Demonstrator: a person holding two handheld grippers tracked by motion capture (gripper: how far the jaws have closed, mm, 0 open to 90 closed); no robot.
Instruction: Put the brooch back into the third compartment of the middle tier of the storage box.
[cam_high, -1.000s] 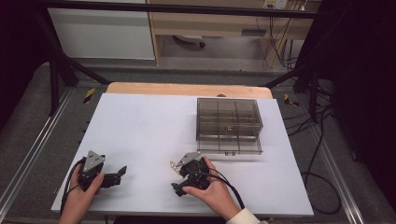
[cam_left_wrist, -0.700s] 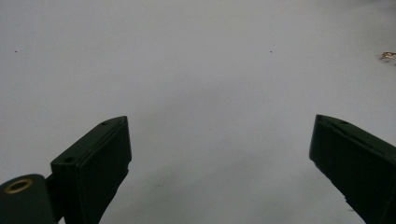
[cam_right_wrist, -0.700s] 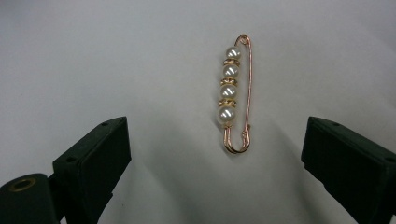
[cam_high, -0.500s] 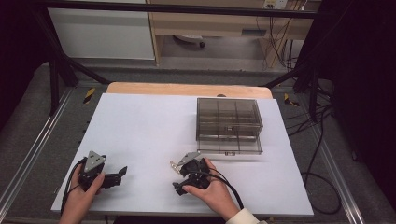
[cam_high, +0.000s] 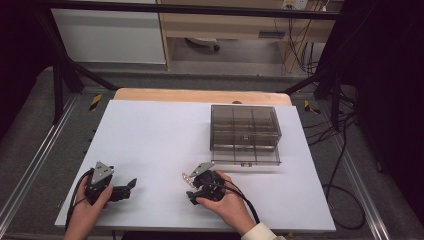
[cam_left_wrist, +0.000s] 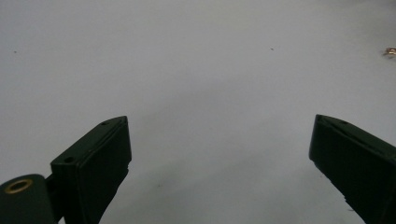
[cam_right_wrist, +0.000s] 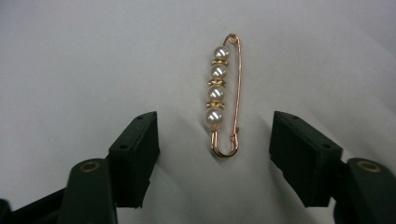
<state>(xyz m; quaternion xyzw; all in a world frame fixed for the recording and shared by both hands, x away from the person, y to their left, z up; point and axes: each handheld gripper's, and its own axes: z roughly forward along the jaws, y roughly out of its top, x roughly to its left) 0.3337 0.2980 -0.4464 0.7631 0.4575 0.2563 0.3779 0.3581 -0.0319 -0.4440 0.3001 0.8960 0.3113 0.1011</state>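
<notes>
A gold safety-pin brooch (cam_right_wrist: 225, 93) strung with several pearls lies flat on the white table sheet (cam_high: 150, 130). My right gripper (cam_right_wrist: 212, 128) rests low over it, one jaw on each side of the pin's lower end. The jaws have just been closing, and clear gaps remain between the pads and the pin. In the high view the right gripper (cam_high: 189, 189) sits near the table's front centre and points left. My left gripper (cam_high: 129, 189) lies at the front left, open (cam_left_wrist: 219, 140) with nothing between its jaws. The brooch (cam_left_wrist: 390, 51) glints far off at the left gripper view's right edge.
A smoky translucent compartment box (cam_high: 245, 132) stands at the back right of the sheet, with a low drawer front facing me. A wooden strip (cam_high: 200, 95) edges the table's far side. Cables trail beyond the right edge.
The right gripper's jaws have drawn closer together around the brooch. Both hands stay where they were.
</notes>
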